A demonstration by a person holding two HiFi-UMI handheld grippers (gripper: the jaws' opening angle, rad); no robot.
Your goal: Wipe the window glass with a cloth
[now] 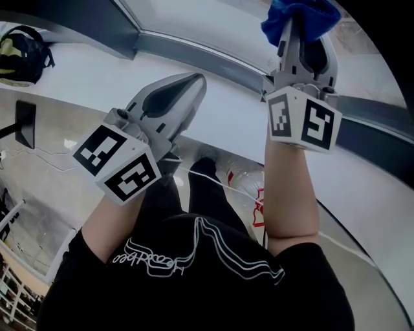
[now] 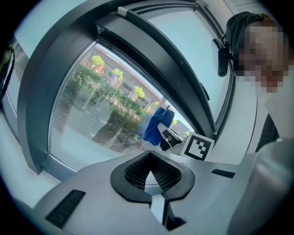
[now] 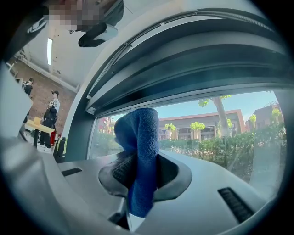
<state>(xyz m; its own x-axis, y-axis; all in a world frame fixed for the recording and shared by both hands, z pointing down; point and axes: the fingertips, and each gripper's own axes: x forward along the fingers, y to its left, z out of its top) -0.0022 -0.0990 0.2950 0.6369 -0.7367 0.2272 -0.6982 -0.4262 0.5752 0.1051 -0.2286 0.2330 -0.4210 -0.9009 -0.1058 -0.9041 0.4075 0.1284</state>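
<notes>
A blue cloth [image 3: 143,137] is pinched in the right tongs [image 3: 140,172] before the window glass [image 2: 92,110]; the left tongs [image 2: 151,179] are pressed together, empty. The cloth could be dragged loose by hard rubbing.

blue cloth [image 3: 140,156] (bunched) against window glass [image 3: 220,124]

Below the window [image 1: 194,19] we see a white sill [image 1: 97,77] crossing the frame from upper left to right. A dark bag [image 1: 22,55] with yellow trim sits on it at upper left. On the grey floor [image 1: 65,200] at left lies a thin cable [image 1: 39,161]. At centre lies a clear wrapper [image 1: 249,187] with red print.
</notes>
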